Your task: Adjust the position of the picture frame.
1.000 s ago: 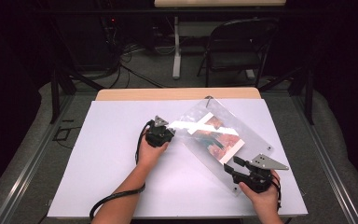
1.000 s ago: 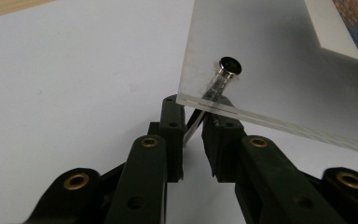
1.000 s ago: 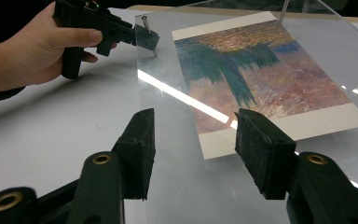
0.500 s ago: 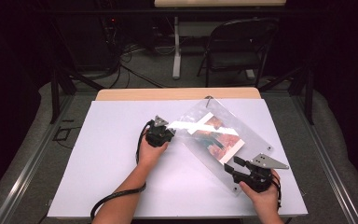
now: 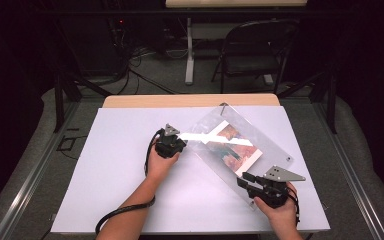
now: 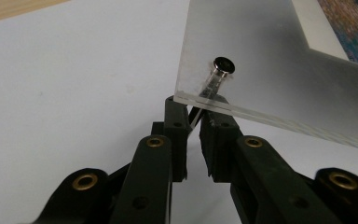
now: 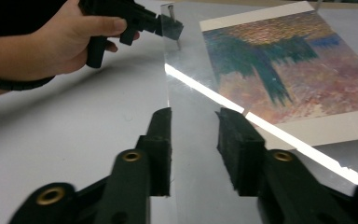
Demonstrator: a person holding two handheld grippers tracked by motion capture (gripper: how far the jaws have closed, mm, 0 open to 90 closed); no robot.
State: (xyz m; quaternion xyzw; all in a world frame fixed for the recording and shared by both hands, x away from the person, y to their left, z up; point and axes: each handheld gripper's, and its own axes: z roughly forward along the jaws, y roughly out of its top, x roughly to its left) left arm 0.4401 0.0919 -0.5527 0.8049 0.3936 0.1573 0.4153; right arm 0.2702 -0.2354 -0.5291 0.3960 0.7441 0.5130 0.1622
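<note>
Acrylic frame (image 5: 240, 150) lies diagonal on table (image 5: 115, 170), unmoved over last second. Left gripper (image 6: 193, 128) narrow at corner standoff (image 6: 219, 77), contact unclear. Right gripper (image 7: 193, 149) wide, straddling near edge. Lift apparently not begun.

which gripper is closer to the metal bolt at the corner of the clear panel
Left. The left gripper sits right at the metal bolt, its jaws nearly closed just below the corner of the clear panel. The right gripper is at the panel's opposite, near end, jaws open.
</note>
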